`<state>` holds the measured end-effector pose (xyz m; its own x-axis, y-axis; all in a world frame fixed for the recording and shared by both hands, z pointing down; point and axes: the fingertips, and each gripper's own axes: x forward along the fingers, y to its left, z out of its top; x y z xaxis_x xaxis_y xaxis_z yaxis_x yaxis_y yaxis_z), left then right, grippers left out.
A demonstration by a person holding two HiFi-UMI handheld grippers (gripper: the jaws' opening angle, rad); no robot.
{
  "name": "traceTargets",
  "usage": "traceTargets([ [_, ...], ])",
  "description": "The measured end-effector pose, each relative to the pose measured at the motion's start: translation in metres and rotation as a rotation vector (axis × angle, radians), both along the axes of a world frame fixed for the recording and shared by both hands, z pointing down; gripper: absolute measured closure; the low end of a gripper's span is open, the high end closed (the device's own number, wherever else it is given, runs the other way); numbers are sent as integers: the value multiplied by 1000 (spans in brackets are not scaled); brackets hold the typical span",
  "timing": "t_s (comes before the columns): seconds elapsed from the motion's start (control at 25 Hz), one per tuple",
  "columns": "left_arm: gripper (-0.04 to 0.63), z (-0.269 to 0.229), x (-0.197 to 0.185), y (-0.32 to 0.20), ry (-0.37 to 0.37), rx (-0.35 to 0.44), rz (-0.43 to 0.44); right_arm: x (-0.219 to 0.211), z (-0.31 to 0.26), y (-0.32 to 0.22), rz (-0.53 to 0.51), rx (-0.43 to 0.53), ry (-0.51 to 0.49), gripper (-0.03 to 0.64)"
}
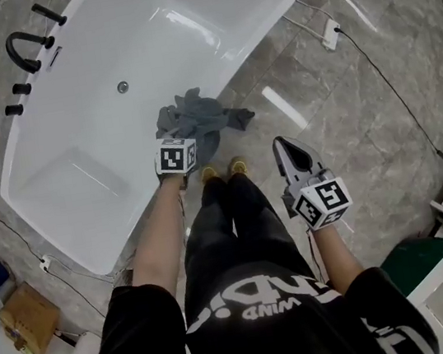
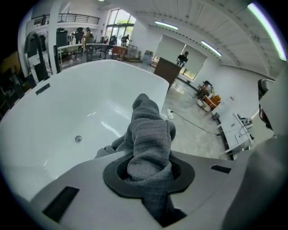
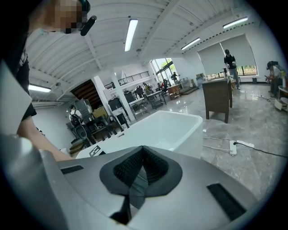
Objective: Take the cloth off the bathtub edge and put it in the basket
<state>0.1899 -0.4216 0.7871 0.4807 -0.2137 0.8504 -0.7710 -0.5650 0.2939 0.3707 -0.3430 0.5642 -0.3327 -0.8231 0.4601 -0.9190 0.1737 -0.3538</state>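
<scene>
A crumpled grey cloth [image 1: 195, 116] lies over the near edge of the white bathtub [image 1: 107, 140]. My left gripper [image 1: 201, 139] reaches into the cloth from below in the head view. In the left gripper view the cloth [image 2: 150, 134] bulges up between the jaws of that gripper [image 2: 150, 174], whose pads press on it, with the tub [image 2: 67, 108] behind. My right gripper [image 1: 283, 147] hangs over the marble floor to the right of the tub, apart from the cloth. Its ribbed pads [image 3: 155, 168] meet with nothing between them. The tub [image 3: 166, 126] lies ahead of it.
A black faucet [image 1: 25, 50] stands at the tub's far left end. A power strip [image 1: 331, 34] and its cable lie on the floor at the right. A white-rimmed container with a dark green inside [image 1: 423, 265] is at the lower right, a cardboard box [image 1: 27, 318] at the lower left.
</scene>
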Motion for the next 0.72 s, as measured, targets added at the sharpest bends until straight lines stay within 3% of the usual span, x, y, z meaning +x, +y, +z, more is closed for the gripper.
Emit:
traceTargets([
  [0.28, 517, -96, -9, 16, 65, 79, -95, 8, -45, 10, -5, 50, 47, 604],
  [0.72, 517, -300, 2, 83, 212, 278, -77, 7, -129, 59, -1, 168, 35, 604],
])
